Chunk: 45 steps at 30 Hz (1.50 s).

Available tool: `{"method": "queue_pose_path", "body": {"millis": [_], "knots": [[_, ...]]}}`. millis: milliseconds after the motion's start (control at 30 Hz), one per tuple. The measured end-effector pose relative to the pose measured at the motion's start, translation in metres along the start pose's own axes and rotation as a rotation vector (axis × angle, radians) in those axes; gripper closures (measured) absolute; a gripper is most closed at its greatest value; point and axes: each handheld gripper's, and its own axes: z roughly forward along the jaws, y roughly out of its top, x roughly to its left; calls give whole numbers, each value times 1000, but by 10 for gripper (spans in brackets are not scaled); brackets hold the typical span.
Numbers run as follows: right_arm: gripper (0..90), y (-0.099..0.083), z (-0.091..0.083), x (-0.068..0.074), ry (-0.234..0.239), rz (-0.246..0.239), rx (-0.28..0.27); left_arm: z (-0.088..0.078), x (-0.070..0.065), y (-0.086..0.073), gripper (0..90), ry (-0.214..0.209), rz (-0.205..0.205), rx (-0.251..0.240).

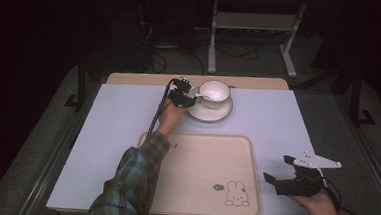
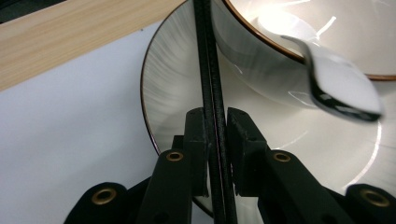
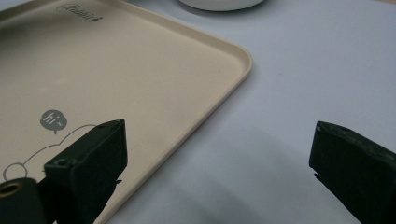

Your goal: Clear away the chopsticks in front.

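White tabletop (image 1: 102,132) – left gripper (image 2: 216,140) pinches a thin black handle (image 2: 208,56) beside the cup (image 1: 214,93) on its saucer (image 1: 209,113); right gripper (image 1: 280,174) gapes wide beside the tray (image 1: 198,198).

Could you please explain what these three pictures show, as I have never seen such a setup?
A person sits at a table holding a hand-held two-jaw gripper in each hand. One picture looks down from above; the other two come from small cameras riding on each gripper, looking along its jaws. On the table lie a beige tray with a rabbit drawing and, beyond it, a white cup on a saucer, with a spoon resting in the cup. The left gripper has reached the saucer and is pinching its rim edge-on. The right gripper waits open beside the tray, holding nothing.
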Motion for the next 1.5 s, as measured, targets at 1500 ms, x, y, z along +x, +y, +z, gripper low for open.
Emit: {"method": "queue_pose_path", "body": {"millis": [1500], "knots": [[39, 0, 3, 1, 2, -10, 15, -40, 27, -37, 738, -92, -17, -9]]}}
